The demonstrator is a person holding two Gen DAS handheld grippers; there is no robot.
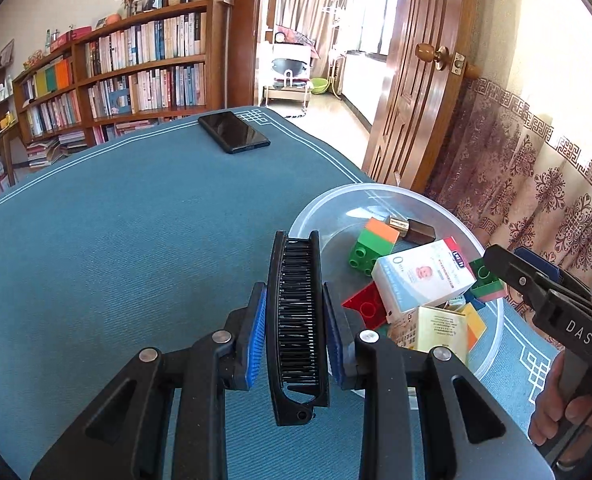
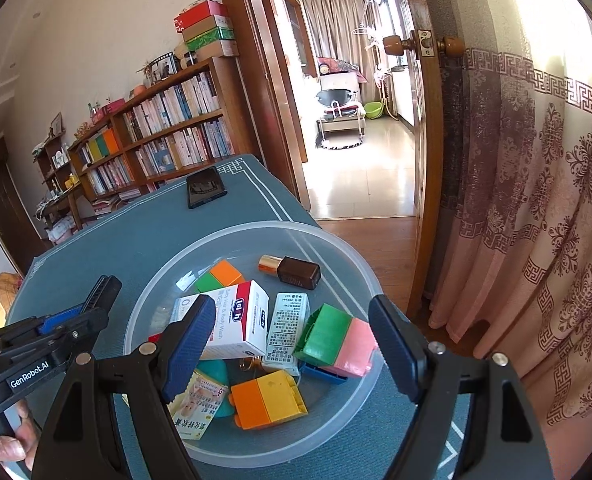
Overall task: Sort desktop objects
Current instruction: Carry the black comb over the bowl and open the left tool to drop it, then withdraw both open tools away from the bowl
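Black plastic folding comb (image 1: 296,320), ribbed with fine bristle-like teeth, is clamped upright between the blue ridged pads of the left gripper (image 1: 295,334), jaws closed on its two long sides, held just beside the near-left rim of the bowl above the table. Right gripper (image 2: 292,344): jaws spread wide, dark blue ribbed pads, holding nothing, poised over the bowl. Bowl (image 2: 338,242): round, translucent plastic, shallow, standing on the table's right side near the edge. Contents: white carton with red label (image 2: 238,326), lying tilted on other items; studded toy bricks, one green and pink (image 2: 336,340), one orange and yellow (image 2: 268,398), one green and orange (image 2: 220,276); small brown bottle with gold cap (image 2: 292,272), lying on its side; printed paper packets, text too small to read. Table (image 1: 116,240): teal woven cloth with white line border. Black smartphone (image 1: 234,132): flat, glossy, at the far corner, well apart from the bowl.
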